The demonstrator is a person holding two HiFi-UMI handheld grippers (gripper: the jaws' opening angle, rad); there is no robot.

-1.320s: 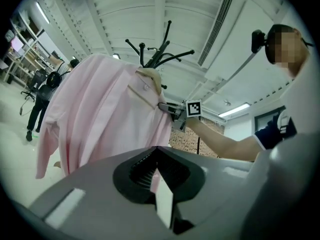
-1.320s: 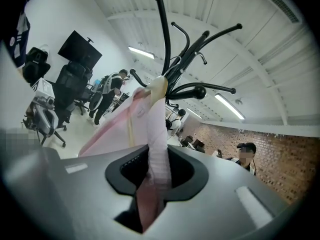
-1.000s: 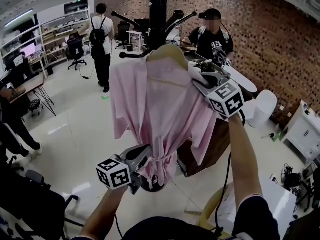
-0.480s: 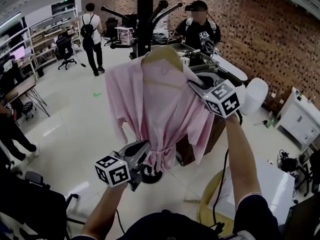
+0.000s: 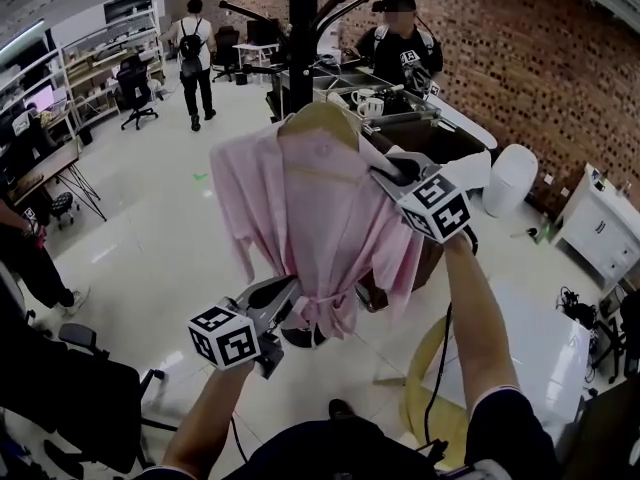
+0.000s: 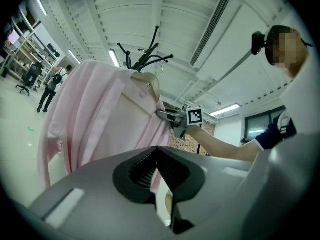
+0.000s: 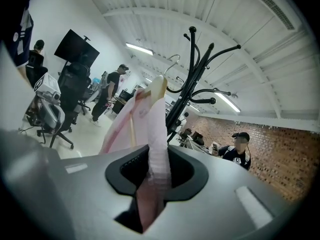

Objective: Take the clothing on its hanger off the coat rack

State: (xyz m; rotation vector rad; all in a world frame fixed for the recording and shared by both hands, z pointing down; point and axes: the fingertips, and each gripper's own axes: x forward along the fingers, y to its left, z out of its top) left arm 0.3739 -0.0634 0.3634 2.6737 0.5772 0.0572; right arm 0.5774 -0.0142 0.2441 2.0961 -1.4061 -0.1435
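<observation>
A pink garment (image 5: 310, 208) hangs on a wooden hanger (image 5: 320, 120) in front of the black coat rack (image 5: 302, 28), a little apart from its pole. My right gripper (image 5: 385, 173) is shut on the hanger's cloth-covered right shoulder; the right gripper view shows that arm (image 7: 156, 134) clamped between the jaws, with the rack (image 7: 192, 89) behind it. My left gripper (image 5: 288, 290) sits low at the garment's hem and is shut on a fold of the pink cloth (image 6: 100, 119). The hanger's metal hook (image 7: 172, 59) shows beside the rack's branches.
A person in black (image 5: 400, 48) stands behind a table (image 5: 440, 118) with cups, right of the rack. Another person (image 5: 195, 53) walks at the far left near office chairs (image 5: 135, 83). A white bin (image 5: 508, 178) stands at the right. A yellow stool (image 5: 425, 393) is near my right side.
The hanger with the garment has come down and toward me, away from the rack's arms. Both grippers moved with it and kept their hold.
</observation>
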